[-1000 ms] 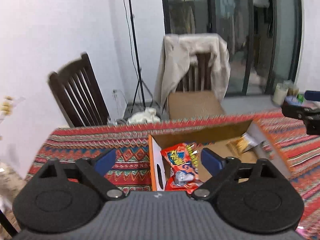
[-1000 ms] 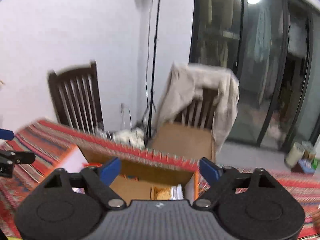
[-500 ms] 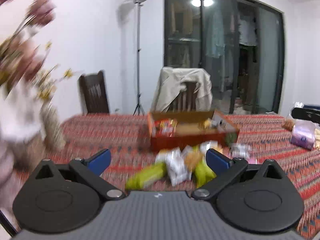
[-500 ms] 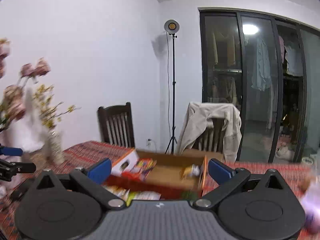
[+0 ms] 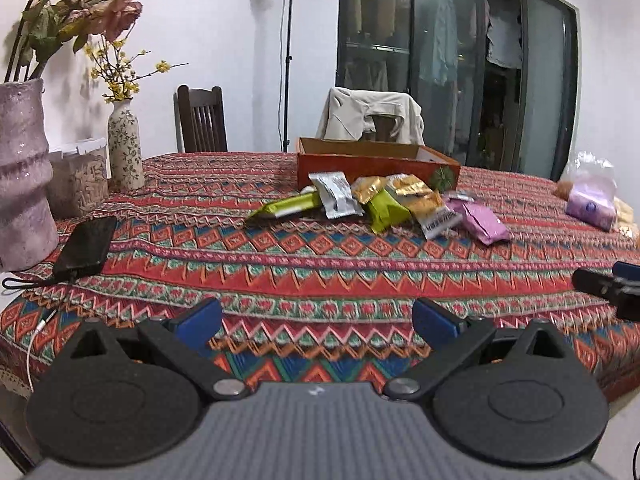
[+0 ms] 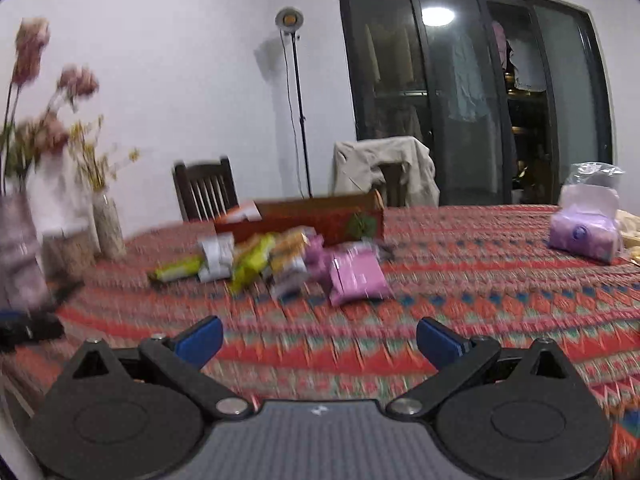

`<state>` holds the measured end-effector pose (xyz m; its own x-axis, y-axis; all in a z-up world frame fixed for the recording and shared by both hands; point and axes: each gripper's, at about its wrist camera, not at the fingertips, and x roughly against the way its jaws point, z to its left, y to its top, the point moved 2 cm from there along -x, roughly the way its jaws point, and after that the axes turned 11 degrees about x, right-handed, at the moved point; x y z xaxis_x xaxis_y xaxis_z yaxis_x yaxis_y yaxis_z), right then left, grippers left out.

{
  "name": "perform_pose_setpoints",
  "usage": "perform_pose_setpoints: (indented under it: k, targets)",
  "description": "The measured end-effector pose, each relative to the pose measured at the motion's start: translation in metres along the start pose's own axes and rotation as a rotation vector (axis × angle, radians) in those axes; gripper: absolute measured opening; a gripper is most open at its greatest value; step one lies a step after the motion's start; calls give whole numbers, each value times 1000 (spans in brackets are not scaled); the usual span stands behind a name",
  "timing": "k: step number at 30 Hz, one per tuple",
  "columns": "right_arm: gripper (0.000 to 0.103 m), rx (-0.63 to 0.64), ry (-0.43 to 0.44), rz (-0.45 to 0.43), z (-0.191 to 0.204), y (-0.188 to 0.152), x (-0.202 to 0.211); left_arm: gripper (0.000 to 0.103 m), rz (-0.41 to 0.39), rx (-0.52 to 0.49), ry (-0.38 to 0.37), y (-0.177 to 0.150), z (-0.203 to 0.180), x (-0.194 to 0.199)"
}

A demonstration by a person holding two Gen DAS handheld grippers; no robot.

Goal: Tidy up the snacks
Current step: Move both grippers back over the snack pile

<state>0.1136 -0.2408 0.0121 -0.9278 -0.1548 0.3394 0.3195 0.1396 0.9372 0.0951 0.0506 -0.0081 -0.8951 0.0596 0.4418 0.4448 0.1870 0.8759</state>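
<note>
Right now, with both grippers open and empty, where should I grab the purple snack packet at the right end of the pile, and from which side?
Take the purple snack packet across its near, free end, coming from the right with the right gripper. It lies flat on the tablecloth, with the rest of the pile against its left side.

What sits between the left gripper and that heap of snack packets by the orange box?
Nothing visible: only bare patterned tablecloth lies between the open left gripper and the pile of snack packets before the orange cardboard box.
</note>
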Motion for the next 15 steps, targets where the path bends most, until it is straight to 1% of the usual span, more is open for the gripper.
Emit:
perform_pose_setpoints:
  k: [2, 4, 11, 15]
  targets:
    - [103, 28, -21, 14, 6, -13, 0, 103, 13, -11, -7, -3, -2, -3]
    - [103, 47, -21, 24, 9, -16, -4, 103, 17, -15, -4, -1, -4, -8]
    - [103, 9, -4, 32, 7, -17, -22, 103, 34, -1, 16, 3, -2, -30]
    - [103, 3, 6, 35, 3, -13, -37, 103, 43, -5, 10, 12, -3, -48]
